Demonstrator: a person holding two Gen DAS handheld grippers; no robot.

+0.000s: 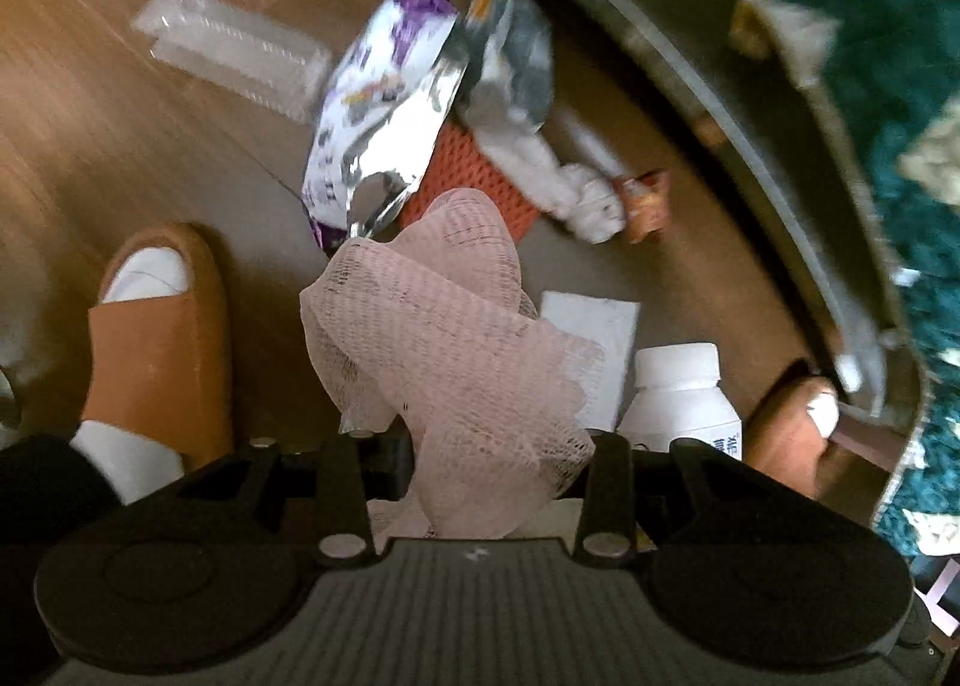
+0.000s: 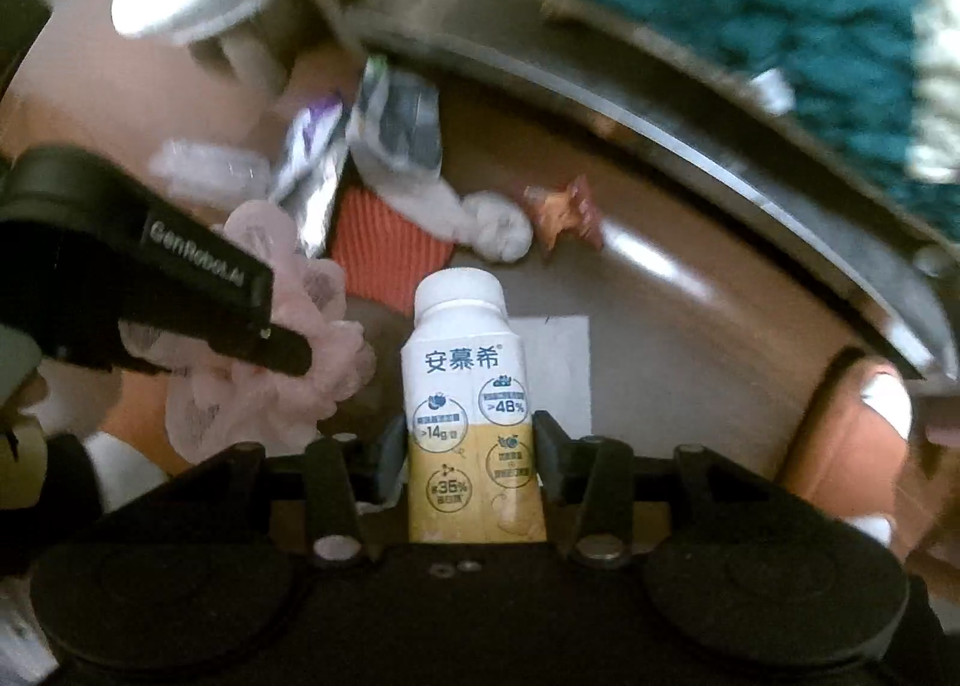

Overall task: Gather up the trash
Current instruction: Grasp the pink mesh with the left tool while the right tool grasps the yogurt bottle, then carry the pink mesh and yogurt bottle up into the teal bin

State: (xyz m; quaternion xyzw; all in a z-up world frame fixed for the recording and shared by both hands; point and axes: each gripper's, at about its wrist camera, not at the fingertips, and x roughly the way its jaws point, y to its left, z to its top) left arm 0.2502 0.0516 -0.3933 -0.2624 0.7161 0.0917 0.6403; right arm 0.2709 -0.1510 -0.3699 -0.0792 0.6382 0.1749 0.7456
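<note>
The white and yellow bottle sits at 6 o'clock in the right wrist view, stiff and smooth, probably light; the right gripper clamps its lower body. The pink foam net, soft, crushable, nearly weightless, bunches at centre between the left gripper jaws, pinched partway closed.

Both your wrist cameras look steeply down along their fingers, close above the floor. They share the orange mesh at twelve o'clock.
</note>
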